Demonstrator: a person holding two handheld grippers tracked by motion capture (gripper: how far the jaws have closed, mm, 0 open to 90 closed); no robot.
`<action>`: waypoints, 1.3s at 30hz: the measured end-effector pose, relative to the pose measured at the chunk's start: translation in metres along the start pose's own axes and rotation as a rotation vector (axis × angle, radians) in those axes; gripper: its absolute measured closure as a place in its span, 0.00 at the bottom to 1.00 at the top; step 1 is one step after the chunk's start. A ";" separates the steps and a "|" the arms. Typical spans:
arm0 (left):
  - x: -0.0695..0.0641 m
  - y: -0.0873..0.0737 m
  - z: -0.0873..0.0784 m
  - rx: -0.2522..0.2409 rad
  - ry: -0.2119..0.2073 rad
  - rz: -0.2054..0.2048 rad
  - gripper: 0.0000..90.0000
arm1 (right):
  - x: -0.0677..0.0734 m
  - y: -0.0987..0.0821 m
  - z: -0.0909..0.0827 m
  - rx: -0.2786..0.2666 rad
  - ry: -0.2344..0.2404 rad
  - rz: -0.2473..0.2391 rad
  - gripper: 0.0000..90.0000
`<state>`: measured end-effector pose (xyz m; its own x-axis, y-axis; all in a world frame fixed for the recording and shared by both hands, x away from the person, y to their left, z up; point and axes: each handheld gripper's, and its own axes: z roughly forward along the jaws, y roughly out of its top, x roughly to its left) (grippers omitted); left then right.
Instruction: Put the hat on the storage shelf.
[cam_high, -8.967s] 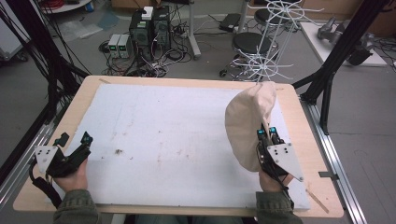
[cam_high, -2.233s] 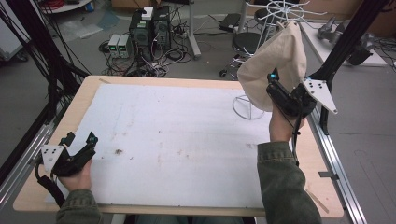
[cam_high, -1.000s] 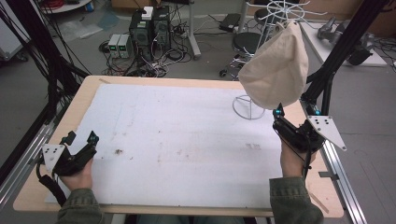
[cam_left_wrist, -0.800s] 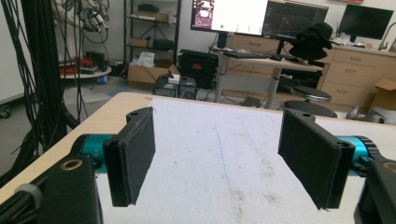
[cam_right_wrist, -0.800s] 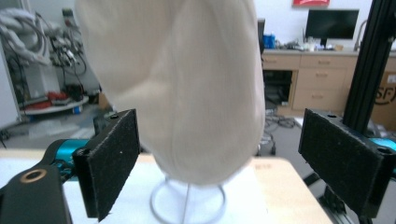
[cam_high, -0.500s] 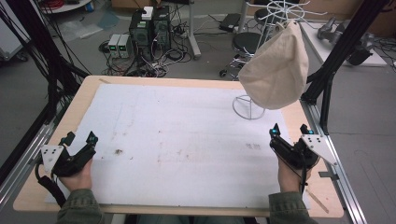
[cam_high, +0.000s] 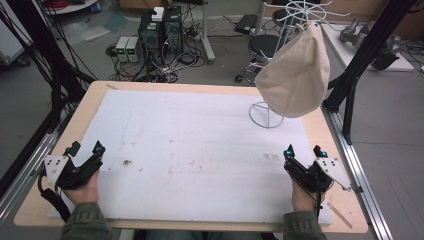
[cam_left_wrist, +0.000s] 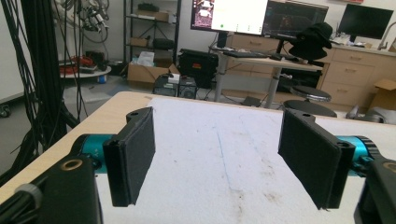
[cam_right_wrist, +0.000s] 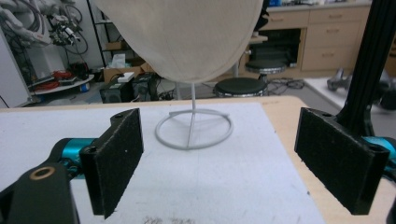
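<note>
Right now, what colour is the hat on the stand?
Plain cream, no pattern; the hat shows best in the high view, hanging on the white wire stand.

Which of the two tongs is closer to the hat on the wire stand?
The right tongs, at the table's near right, sit closer to the cream hat on the white wire stand. The left tongs rest at the opposite near corner.

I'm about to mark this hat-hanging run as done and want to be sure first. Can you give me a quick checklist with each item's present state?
1. Cream hat hangs on the white wire stand: ok.
2. Stand base flat on the white mat: ok.
3. Right gripper open, apart from the hat: ok.
4. Left gripper open, holding nothing: ok.
5. Hat hooked securely at the top: cannot tell.
</note>
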<state>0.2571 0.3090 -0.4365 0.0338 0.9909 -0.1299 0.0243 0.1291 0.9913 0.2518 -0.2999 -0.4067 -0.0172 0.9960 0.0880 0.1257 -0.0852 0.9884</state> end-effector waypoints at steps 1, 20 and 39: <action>0.000 0.000 0.000 -0.001 0.000 0.002 0.30 | 0.001 -0.001 0.000 0.009 0.000 0.007 0.15; 0.000 0.000 0.001 0.001 -0.002 0.002 0.30 | 0.003 -0.003 -0.001 0.015 -0.015 -0.008 0.15; 0.000 0.000 0.000 0.001 -0.003 0.004 0.30 | 0.004 -0.003 -0.002 0.026 -0.004 -0.010 0.15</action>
<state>0.2572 0.3091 -0.4368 0.0368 0.9913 -0.1265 0.0255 0.1256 0.9918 0.2493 -0.2961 -0.4090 -0.0151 0.9969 0.0772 0.1512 -0.0741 0.9857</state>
